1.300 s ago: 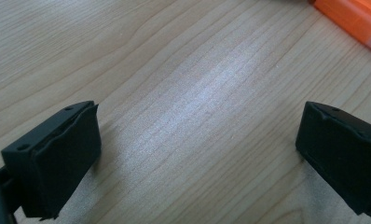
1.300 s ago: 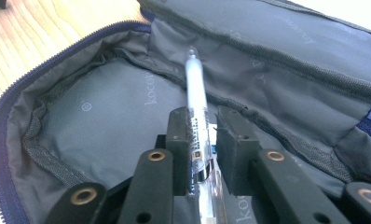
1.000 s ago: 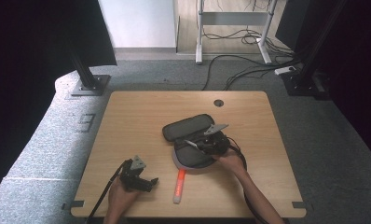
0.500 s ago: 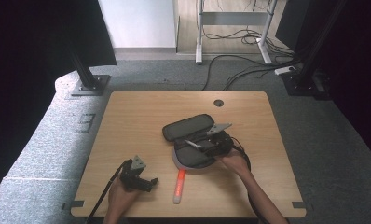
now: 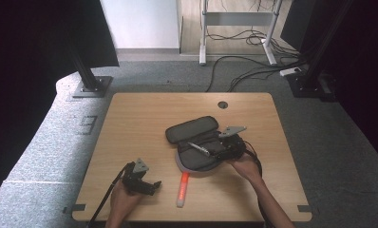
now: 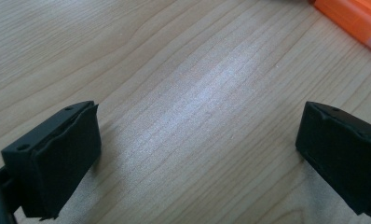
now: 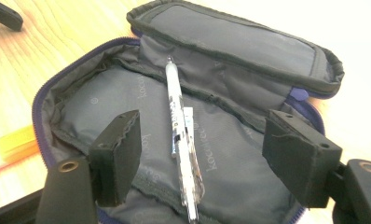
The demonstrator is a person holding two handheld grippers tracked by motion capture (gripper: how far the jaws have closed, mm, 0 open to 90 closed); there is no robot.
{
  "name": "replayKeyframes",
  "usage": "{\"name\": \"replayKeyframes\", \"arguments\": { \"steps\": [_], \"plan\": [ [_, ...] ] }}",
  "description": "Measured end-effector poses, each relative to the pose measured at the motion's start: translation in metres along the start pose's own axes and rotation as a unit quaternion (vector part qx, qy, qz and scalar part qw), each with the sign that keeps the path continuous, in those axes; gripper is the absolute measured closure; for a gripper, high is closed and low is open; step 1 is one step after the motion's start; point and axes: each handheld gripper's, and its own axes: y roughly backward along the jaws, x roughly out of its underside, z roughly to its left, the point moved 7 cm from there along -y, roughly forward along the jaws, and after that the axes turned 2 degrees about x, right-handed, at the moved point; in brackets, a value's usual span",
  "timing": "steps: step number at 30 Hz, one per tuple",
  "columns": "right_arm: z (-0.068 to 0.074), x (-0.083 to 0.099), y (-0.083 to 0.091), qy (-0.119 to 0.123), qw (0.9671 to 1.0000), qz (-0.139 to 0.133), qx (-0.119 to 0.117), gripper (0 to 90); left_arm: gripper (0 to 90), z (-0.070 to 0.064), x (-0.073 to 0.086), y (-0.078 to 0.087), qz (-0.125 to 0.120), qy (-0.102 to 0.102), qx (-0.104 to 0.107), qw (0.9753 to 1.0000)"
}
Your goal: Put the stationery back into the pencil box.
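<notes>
The right gripper (image 5: 214, 151) hangs over the open case (image 5: 196, 142) near the middle of the table (image 5: 144, 114), jaws spread wide and holding nothing. In the right gripper view the pen (image 7: 181, 135) lies loose on the grey lining between the two jaws, touching neither, with free room on both sides. Its tip points toward the raised lid flap; its lower end is cut off at the bottom of that view. The case's near rim is hidden behind the jaws.

The left gripper (image 5: 142, 180) rests low at the table's near left, close to the front edge, also wide and empty; in the left gripper view only bare wood lies between its jaws. An orange marker (image 5: 182, 187) lies just right of it, apart from the case, with one end cut off in the left gripper view's top corner. The far half of the table is bare wood up to a cable hole (image 5: 222, 104).
</notes>
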Motion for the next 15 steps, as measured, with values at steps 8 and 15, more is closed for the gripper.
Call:
{"name": "replayKeyframes", "arguments": {
  "steps": [8,15],
  "plan": [
    [0.000,0.006,0.011,-0.008,0.9999,-0.009,0.006,27.4,0.0,0.000,0.000,0.000,0.000,0.001,0.000,1.0000],
    [0.002,0.011,0.021,-0.009,0.9998,-0.016,0.003,27.2,0.0,0.000,0.000,0.000,0.000,0.000,-0.001,1.0000]
  ]
}}
